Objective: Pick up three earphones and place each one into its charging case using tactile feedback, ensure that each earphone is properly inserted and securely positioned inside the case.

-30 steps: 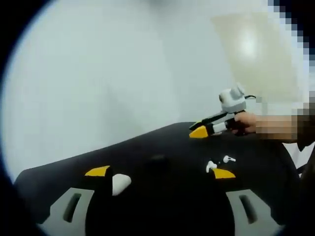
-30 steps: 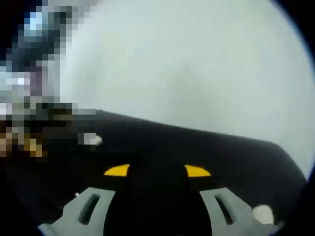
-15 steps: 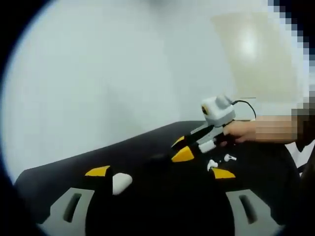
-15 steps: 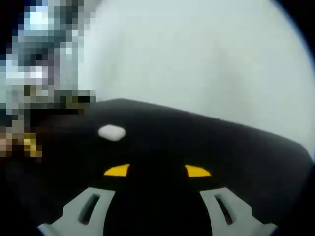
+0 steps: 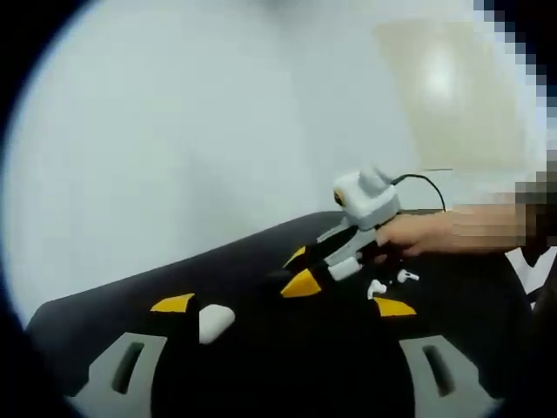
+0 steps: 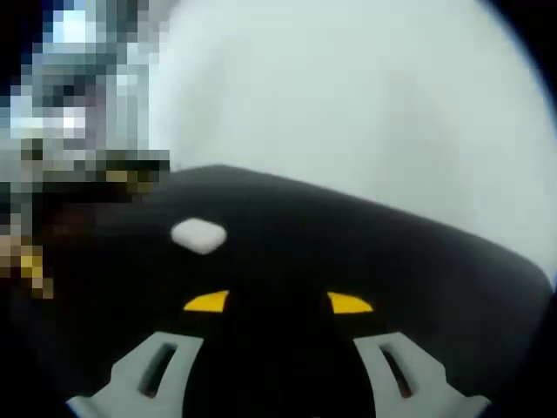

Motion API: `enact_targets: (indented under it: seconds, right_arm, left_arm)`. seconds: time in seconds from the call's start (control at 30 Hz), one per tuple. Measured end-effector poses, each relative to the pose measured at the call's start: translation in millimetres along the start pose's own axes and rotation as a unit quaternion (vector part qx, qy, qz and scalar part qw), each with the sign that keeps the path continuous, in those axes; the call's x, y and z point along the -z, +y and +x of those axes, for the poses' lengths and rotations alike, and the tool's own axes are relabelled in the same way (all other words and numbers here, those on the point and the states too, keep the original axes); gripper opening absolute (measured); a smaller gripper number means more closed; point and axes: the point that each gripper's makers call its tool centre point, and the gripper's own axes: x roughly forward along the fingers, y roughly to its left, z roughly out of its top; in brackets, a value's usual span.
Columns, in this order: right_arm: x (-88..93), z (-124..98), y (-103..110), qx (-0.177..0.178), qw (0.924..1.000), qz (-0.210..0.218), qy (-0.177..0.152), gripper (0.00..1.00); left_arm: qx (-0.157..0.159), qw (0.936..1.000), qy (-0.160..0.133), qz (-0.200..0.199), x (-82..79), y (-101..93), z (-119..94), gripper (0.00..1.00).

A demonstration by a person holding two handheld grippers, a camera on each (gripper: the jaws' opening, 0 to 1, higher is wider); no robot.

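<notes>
A white charging case point(image 5: 215, 322) lies on the black table point(image 5: 261, 348), just inside my left gripper's left yellow fingertip point(image 5: 172, 303). My left gripper point(image 5: 284, 305) is open and grips nothing. Two white earphones point(image 5: 376, 289) point(image 5: 406, 278) lie beside its right fingertip. My right gripper point(image 5: 298, 270), held by a hand point(image 5: 418, 235), reaches in from the right above the table with its yellow tips apart. In the right gripper view, my right gripper point(image 6: 278, 302) is open and the case point(image 6: 199, 235) sits ahead and to the left of it.
The black table's far edge point(image 5: 218, 252) meets a pale wall. A beige panel point(image 5: 452, 87) hangs on that wall at the upper right. A thin cable point(image 5: 422, 174) trails from the right gripper's body.
The right gripper has moved left across the table, past the two earphones and closer to the case. In its own view the case has come nearer the middle. The left gripper has stayed still.
</notes>
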Motion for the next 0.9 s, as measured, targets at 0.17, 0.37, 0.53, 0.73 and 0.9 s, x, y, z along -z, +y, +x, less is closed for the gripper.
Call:
enact_targets:
  seconds: [0.17, 0.37, 0.53, 0.73, 0.9]
  right_arm:
    - [1.7, 2.9, -1.9, 0.003, 1.0000, -0.001, 0.005, 0.42]
    - [3.2, 6.7, -1.5, 0.007, 0.9999, 0.002, 0.008, 0.42]
    - [3.6, 10.4, -3.6, 0.006, 0.9998, 0.018, 0.008, 0.43]
    - [4.5, 11.5, -3.7, 0.013, 0.9997, 0.022, 0.003, 0.37]
    - [3.8, 11.0, -2.8, 0.009, 0.9997, 0.020, 0.009, 0.37]
  left_arm:
    - [0.000, 1.0000, -0.001, 0.001, -1.0, 0.1, -0.2, 0.76]
    - [-0.001, 1.0000, 0.002, 0.006, 0.0, -0.2, -0.3, 0.75]
    - [0.001, 1.0000, 0.003, 0.007, 0.2, -1.0, -0.3, 0.75]
    - [0.001, 1.0000, 0.001, 0.006, 0.0, -0.4, -0.6, 0.75]
    - [0.001, 1.0000, 0.002, 0.004, 0.9, 0.0, -0.5, 0.75]
